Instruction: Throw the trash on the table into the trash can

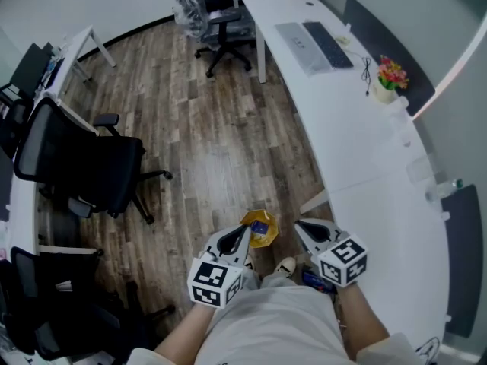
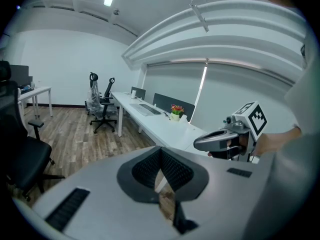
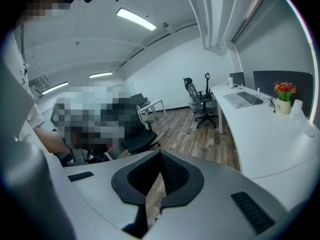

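Observation:
In the head view a small yellow container [image 1: 259,229] with something blue in it sits on the wood floor just ahead of the person's shoe; it looks like the trash can. My left gripper [image 1: 245,233] hangs right beside its left rim, jaws together with nothing between them. My right gripper [image 1: 299,225] is to the container's right, near the edge of the white desk [image 1: 365,150], also shut and empty. The left gripper view shows its own tips [image 2: 160,151] meeting, with the right gripper [image 2: 200,143] off to the side. The right gripper view shows its closed tips [image 3: 160,156] over bare floor.
On the long curved desk lie a keyboard [image 1: 327,44], a grey pad [image 1: 297,46] and a pot of flowers [image 1: 389,74]. A black office chair [image 1: 84,166] stands at the left, another [image 1: 221,21] at the far end. Wood floor [image 1: 213,135] lies between.

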Demonstrator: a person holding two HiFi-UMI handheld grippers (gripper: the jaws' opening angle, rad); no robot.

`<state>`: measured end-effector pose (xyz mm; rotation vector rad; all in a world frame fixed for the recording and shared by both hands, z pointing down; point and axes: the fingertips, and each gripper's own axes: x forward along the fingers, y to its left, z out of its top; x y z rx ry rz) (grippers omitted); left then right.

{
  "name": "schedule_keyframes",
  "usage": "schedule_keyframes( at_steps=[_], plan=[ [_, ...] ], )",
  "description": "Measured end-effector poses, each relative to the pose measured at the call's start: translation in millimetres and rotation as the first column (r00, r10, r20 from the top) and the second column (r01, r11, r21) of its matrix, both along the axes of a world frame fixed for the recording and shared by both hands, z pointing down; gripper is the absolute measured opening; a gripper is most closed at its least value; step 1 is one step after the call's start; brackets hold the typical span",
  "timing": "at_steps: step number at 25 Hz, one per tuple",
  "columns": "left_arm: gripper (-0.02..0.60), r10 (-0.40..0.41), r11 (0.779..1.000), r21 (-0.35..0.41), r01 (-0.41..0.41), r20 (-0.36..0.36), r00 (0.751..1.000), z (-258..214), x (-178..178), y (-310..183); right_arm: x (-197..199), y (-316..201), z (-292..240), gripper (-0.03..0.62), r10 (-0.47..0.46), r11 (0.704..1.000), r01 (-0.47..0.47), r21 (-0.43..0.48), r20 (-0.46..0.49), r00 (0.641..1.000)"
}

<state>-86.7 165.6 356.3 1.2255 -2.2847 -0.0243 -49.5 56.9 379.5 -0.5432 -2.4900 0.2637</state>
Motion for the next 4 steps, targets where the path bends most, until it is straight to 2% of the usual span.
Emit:
schedule_keyframes(
  at_steps=[4],
  plan=[
    [0.0, -0.006, 1.0, -0.003, 0.006, -0.002, 1.0, 2.1, -0.5, 2.0, -0.1, -0.2, 2.1, 0.031, -0.001, 1.0, 0.001, 0.007, -0.002, 1.0]
  ],
)
